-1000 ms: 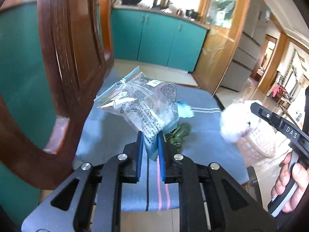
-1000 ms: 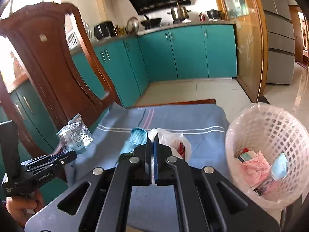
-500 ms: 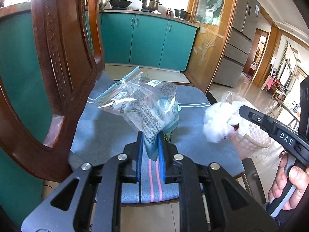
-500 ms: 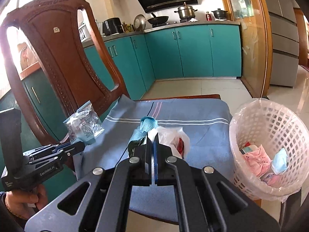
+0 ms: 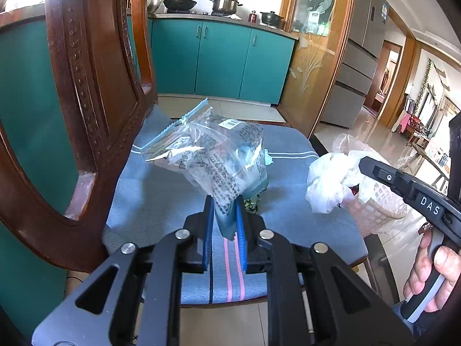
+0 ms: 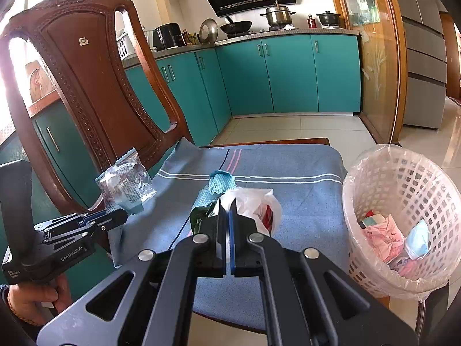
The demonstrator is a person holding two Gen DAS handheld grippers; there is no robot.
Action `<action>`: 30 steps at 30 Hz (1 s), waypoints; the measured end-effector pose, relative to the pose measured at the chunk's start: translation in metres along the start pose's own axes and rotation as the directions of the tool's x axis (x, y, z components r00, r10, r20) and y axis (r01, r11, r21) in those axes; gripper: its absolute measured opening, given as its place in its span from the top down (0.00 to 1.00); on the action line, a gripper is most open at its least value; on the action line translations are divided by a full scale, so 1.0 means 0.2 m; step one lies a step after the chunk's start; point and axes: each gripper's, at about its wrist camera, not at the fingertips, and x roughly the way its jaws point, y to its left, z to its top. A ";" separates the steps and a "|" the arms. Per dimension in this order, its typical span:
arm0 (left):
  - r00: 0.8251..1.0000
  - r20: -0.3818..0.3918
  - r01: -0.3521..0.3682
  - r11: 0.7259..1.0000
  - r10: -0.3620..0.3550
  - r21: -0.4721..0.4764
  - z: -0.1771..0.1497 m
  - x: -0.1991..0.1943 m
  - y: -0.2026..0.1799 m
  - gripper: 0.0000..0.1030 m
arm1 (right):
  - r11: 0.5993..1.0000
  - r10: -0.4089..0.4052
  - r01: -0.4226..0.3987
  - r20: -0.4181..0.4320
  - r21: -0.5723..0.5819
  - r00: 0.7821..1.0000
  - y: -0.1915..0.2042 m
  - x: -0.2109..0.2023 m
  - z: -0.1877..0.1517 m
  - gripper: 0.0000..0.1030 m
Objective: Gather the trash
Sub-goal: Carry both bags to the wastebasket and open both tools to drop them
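Left gripper (image 5: 224, 216) jaws clamped on clear wrapper (image 5: 213, 155); right gripper (image 6: 229, 210) jaws pinched on white bag (image 6: 253, 201), both held clear of chair seat (image 6: 288, 173) for carrying; basket (image 6: 403, 216) waits at 3 o'clock.

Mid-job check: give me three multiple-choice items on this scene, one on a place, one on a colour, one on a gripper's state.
1. Where is the basket?
A. right of the chair seat
B. on the counter
C. behind the chair back

2. What colour are the cabinets?
A. white
B. teal
C. red

3. The left gripper is:
A. open and empty
B. shut on a clear wrapper
C. shut on a mask

Answers: 1 A, it stands beside the seat's right edge. 2 B, every door is teal. 3 B, the clear wrapper is pinched between its pads.
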 end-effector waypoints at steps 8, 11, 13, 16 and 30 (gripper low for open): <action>1.000 -0.006 0.000 1.000 0.000 0.002 0.00 0.01 0.00 0.85 | 0.991 -0.110 0.103 0.080 0.088 0.991 -0.19 -0.10 0.07 0.98; 1.000 -0.003 0.003 1.000 -0.003 0.002 0.00 0.01 0.00 0.85 | 0.962 -0.236 0.211 0.140 0.172 0.962 -0.36 -0.20 0.10 0.98; 1.000 -0.005 0.008 1.000 -0.008 0.005 0.00 0.01 0.00 0.85 | 0.928 -0.318 0.274 0.151 0.254 0.936 -0.50 -0.25 0.10 0.98; 1.000 -0.016 0.023 0.999 -0.023 0.021 -0.01 0.03 -0.03 0.85 | 0.872 -0.382 0.330 0.082 0.361 0.920 -0.68 -0.24 0.05 0.50; 0.972 -0.072 0.233 0.950 -0.223 0.206 0.11 0.21 -0.70 0.84 | 0.701 -0.589 0.251 0.343 0.668 0.731 -0.86 -0.64 -0.08 0.08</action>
